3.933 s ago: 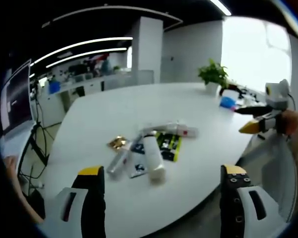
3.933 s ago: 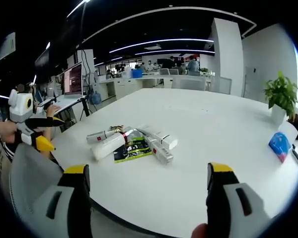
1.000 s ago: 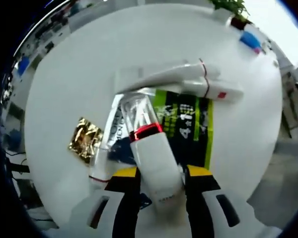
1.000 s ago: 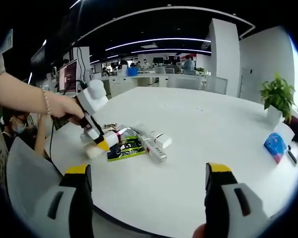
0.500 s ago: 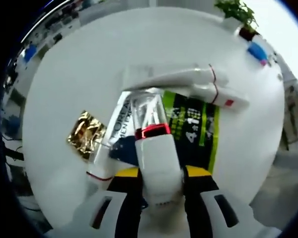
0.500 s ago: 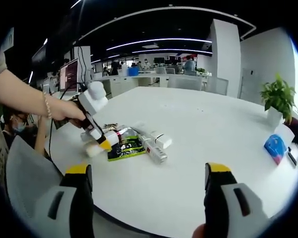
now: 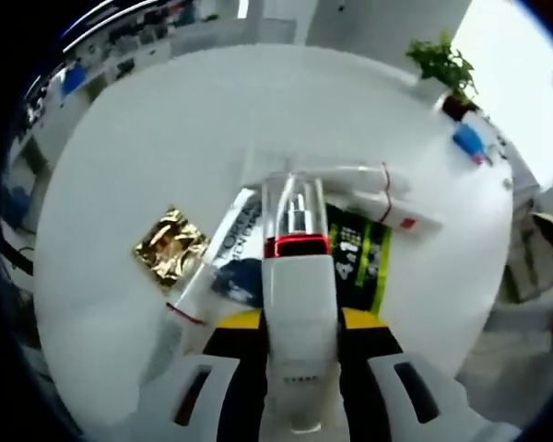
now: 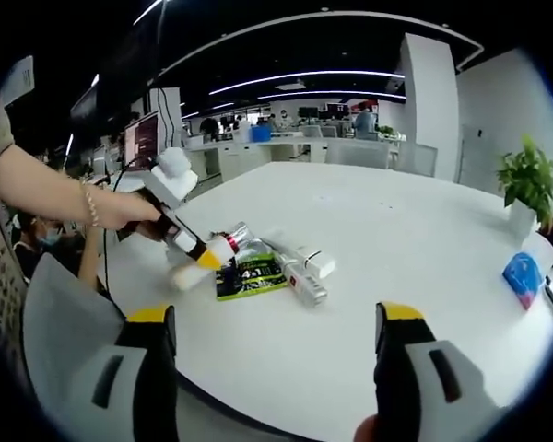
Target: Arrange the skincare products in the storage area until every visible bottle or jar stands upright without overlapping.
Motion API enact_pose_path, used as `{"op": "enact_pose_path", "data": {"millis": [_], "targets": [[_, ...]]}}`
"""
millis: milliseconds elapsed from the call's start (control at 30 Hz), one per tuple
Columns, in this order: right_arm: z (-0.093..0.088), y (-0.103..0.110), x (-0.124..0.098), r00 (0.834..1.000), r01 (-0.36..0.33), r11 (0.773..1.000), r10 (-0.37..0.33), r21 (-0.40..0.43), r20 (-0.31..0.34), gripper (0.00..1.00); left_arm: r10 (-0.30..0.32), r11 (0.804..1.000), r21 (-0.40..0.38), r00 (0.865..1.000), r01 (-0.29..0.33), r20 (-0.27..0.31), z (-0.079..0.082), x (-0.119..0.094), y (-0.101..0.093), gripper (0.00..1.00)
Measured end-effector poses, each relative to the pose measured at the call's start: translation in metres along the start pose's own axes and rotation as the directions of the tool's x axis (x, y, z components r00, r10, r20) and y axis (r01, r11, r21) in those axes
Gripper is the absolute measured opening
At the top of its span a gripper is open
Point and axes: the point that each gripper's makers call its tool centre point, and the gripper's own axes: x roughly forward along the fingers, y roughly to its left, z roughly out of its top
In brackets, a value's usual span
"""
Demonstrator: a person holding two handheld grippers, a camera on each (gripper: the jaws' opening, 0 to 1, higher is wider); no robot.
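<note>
Clamping the white pump bottle point(image 7: 300, 313) between its jaws, your left gripper point(image 7: 300, 324) holds it lifted over the pile: a green sachet point(image 7: 361, 261) whose print reads "4 in 1", white tubes point(image 7: 387, 198), a gold foil packet point(image 7: 170, 244). Your right gripper point(image 8: 276, 322) hangs spread by the near edge of the white worktop point(image 8: 424, 267), whose far half lies bare

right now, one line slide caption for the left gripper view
Left gripper shut on a white pump bottle, above other products lying on the white table.
</note>
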Motion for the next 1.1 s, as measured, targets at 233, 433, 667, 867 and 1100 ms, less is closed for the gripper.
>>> {"op": "enact_pose_path", "data": {"millis": [233, 433, 667, 867, 1100], "targets": [[0.012, 0.01, 0.006, 0.997, -0.056, 0.988, 0.049, 0.141, 0.057, 0.85, -0.051, 0.998, 0.028, 0.994, 0.049, 0.093, 0.006, -0.023, -0.027, 0.25], [0.038, 0.03, 0.015, 0.983, -0.146, 0.963, 0.115, 0.228, 0.145, 0.79, -0.108, 0.99, 0.104, 0.977, 0.09, 0.186, 0.015, -0.048, -0.057, 0.25], [0.061, 0.057, 0.026, 0.957, -0.261, 0.939, 0.222, 0.225, 0.186, 0.66, -0.19, 0.963, 0.24, 0.944, 0.125, 0.27, 0.027, -0.082, -0.106, 0.25], [0.073, 0.058, 0.031, 0.943, -0.301, 0.897, 0.228, 0.324, 0.244, 0.63, -0.218, 0.931, 0.347, 0.935, 0.113, 0.279, 0.024, -0.096, -0.134, 0.25], [0.071, 0.04, 0.028, 0.942, -0.296, 0.831, 0.172, 0.472, 0.289, 0.52, -0.25, 0.909, 0.399, 0.926, 0.123, 0.284, 0.019, -0.106, -0.156, 0.25]]}}
